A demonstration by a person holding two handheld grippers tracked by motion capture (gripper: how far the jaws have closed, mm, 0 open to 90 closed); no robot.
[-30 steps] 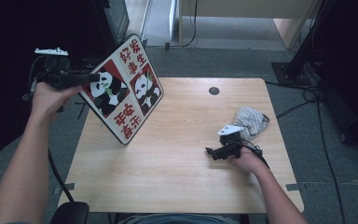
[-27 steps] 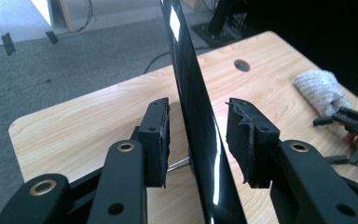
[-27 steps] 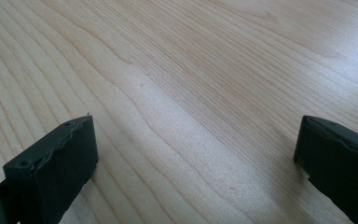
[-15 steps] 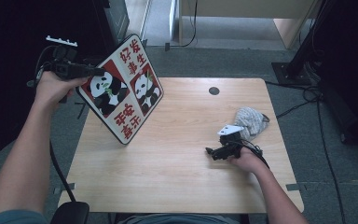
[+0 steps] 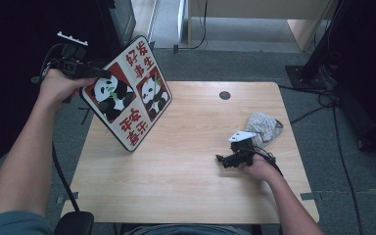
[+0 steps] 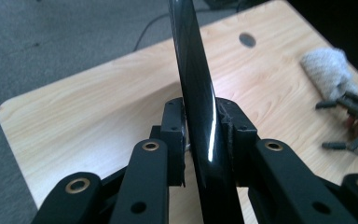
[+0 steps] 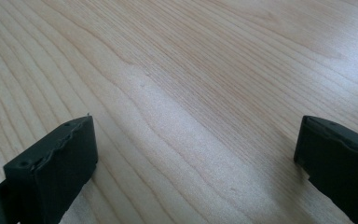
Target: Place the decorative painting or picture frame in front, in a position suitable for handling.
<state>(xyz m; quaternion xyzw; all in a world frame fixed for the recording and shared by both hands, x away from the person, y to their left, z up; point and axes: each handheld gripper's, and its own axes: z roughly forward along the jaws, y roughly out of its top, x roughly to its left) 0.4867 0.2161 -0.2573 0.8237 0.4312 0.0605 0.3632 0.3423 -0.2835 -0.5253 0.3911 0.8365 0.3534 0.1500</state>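
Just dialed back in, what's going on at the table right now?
The left gripper has just closed its fingers on the edge of the panda board and holds it tilted, its lower corner at the wooden table. The right gripper rests open on the table beside a grey cloth, holding nothing.

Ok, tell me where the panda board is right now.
In the high view the panda board stands tilted at the table's far left corner, lower corner on the wood, upper edge clamped in the left tongs; the grey cloth lies far to its right.
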